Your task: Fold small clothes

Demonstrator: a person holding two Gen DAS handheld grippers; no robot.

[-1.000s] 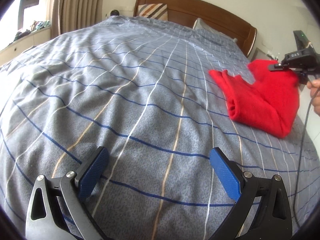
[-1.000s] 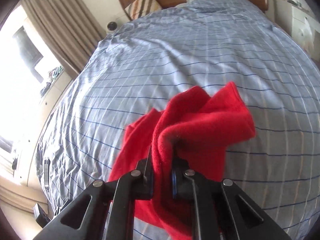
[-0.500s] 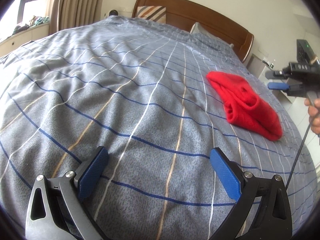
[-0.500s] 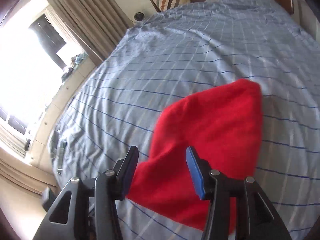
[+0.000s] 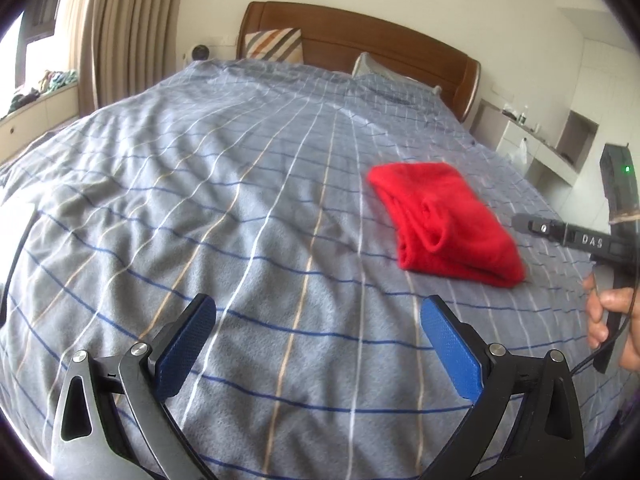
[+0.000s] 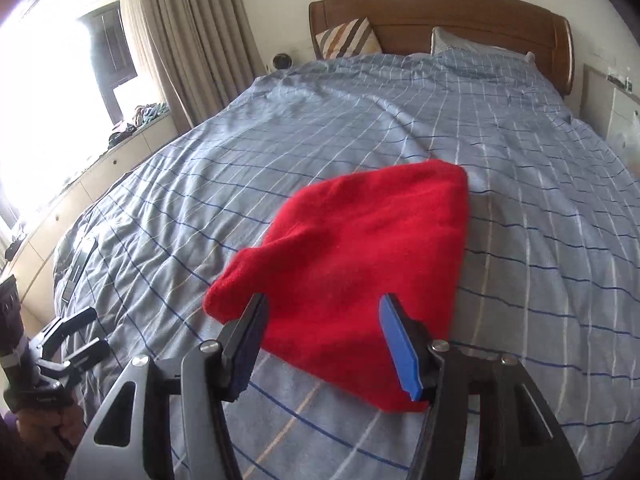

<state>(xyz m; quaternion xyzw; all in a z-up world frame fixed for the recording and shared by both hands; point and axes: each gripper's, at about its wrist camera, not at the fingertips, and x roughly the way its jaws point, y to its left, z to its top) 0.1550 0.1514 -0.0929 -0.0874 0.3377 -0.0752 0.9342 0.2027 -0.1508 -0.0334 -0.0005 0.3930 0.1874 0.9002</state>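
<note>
A red fleece garment (image 6: 356, 264) lies folded in a compact bundle on the grey checked bed cover (image 6: 400, 112). It also shows in the left wrist view (image 5: 444, 220), at the right side of the bed. My right gripper (image 6: 322, 312) is open and empty, just above the garment's near edge. Seen from the left wrist view, it (image 5: 520, 222) sits right of the bundle, held by a hand. My left gripper (image 5: 316, 320) is open and empty over bare bed cover, well to the left of the garment; it also shows in the right wrist view (image 6: 82, 334).
A wooden headboard (image 5: 360, 48) with a striped cushion (image 5: 276, 44) and a pillow (image 6: 472, 46) stands at the far end. Curtains (image 6: 196, 36) and a low window cabinet (image 6: 80, 184) run along the left. A white bedside unit (image 5: 536, 148) stands at the right.
My right gripper has let go of the red garment and opened. The garment dropped onto the bed as a folded bundle. The right gripper has drawn back. The left gripper stayed open.
</note>
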